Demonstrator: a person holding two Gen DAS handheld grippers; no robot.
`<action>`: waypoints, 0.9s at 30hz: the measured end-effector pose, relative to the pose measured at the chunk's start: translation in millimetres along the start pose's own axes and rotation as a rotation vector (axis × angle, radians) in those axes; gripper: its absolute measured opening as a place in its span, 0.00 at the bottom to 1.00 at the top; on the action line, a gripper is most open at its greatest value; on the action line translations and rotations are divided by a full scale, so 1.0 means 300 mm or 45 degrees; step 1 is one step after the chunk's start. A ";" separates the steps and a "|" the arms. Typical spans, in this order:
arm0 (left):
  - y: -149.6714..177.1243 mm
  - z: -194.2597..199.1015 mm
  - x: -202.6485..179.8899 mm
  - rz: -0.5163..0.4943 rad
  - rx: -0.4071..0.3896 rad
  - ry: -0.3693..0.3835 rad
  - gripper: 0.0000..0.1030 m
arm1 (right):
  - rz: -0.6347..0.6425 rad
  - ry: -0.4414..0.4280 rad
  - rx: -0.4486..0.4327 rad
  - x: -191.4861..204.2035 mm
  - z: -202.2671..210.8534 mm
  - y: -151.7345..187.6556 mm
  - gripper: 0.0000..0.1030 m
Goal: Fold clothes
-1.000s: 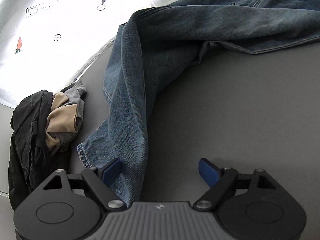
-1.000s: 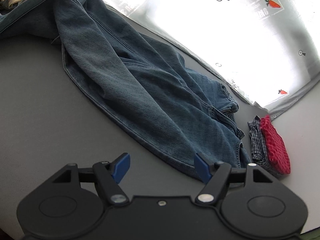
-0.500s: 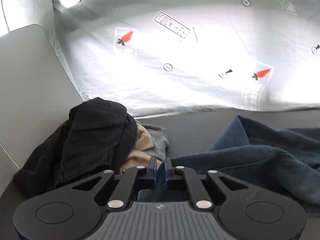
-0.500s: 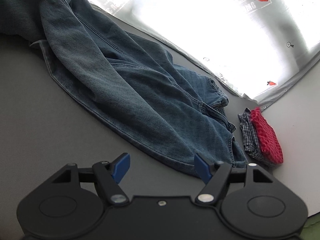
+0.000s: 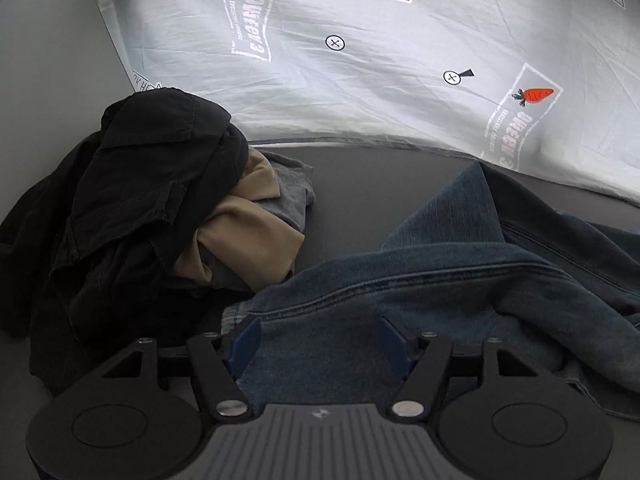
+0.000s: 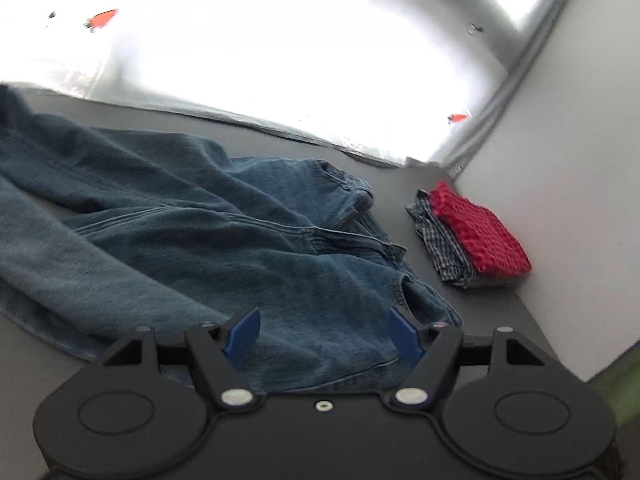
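Left gripper (image 5: 320, 346) jaws opening over jeans (image 5: 440, 280) leg — right gripper (image 6: 322, 338) spread wide, unclenched, above them.

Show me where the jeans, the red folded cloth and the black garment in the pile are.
jeans (image 6: 248, 256): right wrist view, on the denim below the waistband.
red folded cloth (image 6: 480, 228): right wrist view, on its top face.
black garment (image 5: 152, 184): left wrist view, on the upper bulk of the pile.

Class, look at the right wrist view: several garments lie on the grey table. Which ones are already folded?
The red cloth stacked on the checked cloth, beside the wall. Both form a neat, flat pile; the blue jeans lie spread out and rumpled.
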State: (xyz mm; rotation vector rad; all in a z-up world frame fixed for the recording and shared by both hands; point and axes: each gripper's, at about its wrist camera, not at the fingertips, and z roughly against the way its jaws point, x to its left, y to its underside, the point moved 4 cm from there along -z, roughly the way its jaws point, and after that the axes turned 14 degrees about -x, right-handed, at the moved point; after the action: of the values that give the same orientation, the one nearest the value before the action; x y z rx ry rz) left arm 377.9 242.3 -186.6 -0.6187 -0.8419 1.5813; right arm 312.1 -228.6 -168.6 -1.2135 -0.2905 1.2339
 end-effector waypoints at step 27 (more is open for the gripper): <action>0.170 -0.185 -0.198 -0.805 -0.051 -0.109 0.79 | -0.473 -0.034 0.295 -0.225 -0.222 0.175 0.49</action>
State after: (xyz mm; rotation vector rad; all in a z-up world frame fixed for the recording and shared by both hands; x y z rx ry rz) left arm 401.2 190.8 -264.1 -0.2686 -1.0133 1.0205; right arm 306.2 -328.5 -210.5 -0.8958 -0.3640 0.9315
